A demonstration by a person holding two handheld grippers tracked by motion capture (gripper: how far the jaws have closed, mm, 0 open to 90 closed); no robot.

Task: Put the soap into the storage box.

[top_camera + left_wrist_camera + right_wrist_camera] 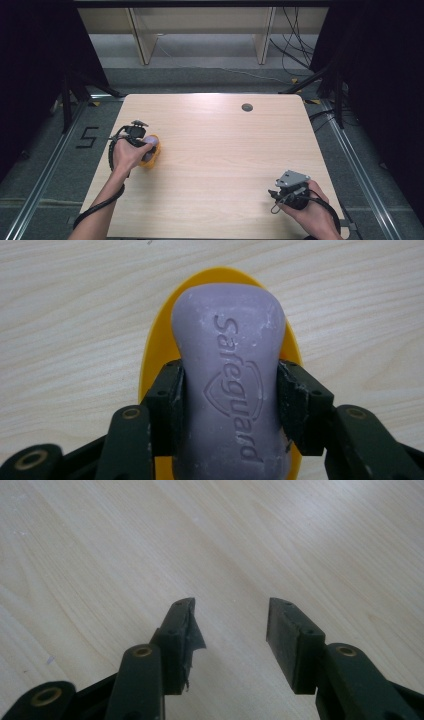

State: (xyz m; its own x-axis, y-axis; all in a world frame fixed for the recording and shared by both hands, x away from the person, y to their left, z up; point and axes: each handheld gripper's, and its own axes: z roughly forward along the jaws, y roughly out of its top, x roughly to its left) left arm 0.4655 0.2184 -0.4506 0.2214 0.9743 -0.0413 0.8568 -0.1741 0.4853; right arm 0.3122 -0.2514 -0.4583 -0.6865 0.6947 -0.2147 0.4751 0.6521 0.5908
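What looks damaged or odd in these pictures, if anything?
On the right tool, the black lining of one jaw is torn: a ragged flap peels away into the open gap. The purple soap bar, clamped by the left tool over a yellow dish, has whitish scuffs. Nothing is spilled.

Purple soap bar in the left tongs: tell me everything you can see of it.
The purple soap bar is a rounded, waisted block, matte with whitish scuffs, "Safeguard" and a shield embossed on top. It lies flat over the yellow oval plastic dish on the pale wooden table. The left tongs clamp its narrow middle from both sides.
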